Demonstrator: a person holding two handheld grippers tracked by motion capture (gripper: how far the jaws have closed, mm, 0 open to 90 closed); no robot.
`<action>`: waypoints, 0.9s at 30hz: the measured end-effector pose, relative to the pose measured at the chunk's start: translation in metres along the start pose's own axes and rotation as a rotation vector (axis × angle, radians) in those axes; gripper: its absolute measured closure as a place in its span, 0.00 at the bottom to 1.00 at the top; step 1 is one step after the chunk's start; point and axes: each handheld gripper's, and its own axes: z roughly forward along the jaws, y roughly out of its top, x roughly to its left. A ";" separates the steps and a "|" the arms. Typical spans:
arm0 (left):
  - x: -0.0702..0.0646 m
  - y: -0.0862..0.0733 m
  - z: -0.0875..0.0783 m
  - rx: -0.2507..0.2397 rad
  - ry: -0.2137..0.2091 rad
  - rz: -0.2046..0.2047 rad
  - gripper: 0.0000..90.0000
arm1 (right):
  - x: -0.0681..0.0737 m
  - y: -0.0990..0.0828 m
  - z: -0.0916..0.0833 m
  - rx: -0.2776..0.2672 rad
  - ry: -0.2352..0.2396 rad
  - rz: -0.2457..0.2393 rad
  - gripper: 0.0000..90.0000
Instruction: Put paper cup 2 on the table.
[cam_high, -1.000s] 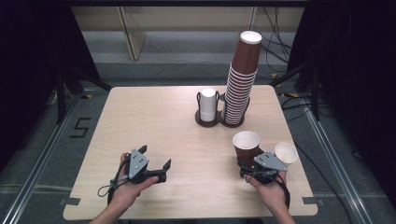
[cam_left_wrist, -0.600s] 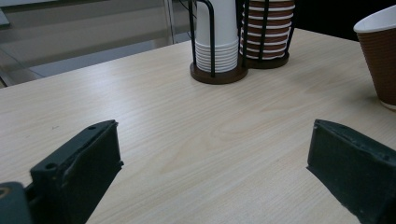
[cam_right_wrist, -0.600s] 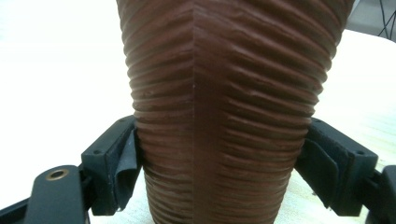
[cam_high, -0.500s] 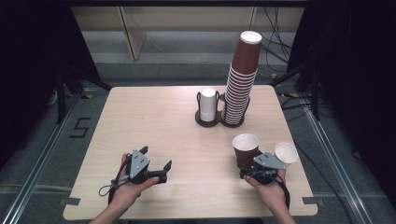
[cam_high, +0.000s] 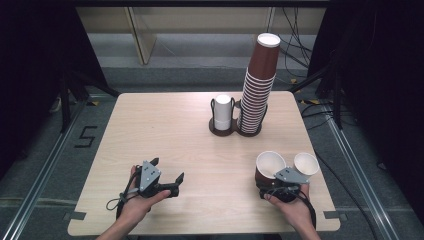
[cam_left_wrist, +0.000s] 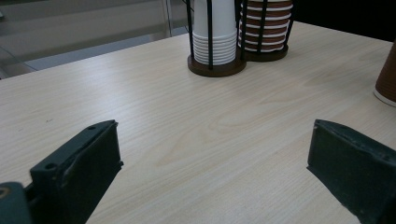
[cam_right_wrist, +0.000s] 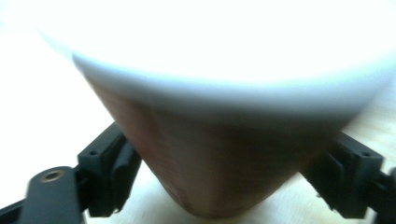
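Brown cup (cam_right_wrist: 224, 158) sits between the right gripper (cam_right_wrist: 229, 186) fingers, which have just been opening; whether they still press it I cannot tell. From above it stands on the worktop (cam_high: 165, 125) beside a second cup (cam_high: 306, 164), while the left gripper (cam_high: 167, 175) rests with fingers spread wide and empty, facing the racked cup stacks (cam_left_wrist: 238, 32).

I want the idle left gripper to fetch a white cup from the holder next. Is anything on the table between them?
Nothing visible: bare table lies between the open left gripper and the white cups in their holder.
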 end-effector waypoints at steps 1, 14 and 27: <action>0.000 0.000 0.000 0.000 0.000 0.001 0.02 | 0.002 -0.001 -0.002 0.006 -0.011 0.008 0.15; 0.001 -0.002 0.001 0.008 -0.001 -0.013 0.02 | 0.008 -0.009 -0.013 0.067 0.027 0.012 0.06; 0.002 -0.003 0.001 -0.002 0.007 -0.026 0.02 | 0.009 -0.020 -0.031 0.066 0.034 -0.018 0.03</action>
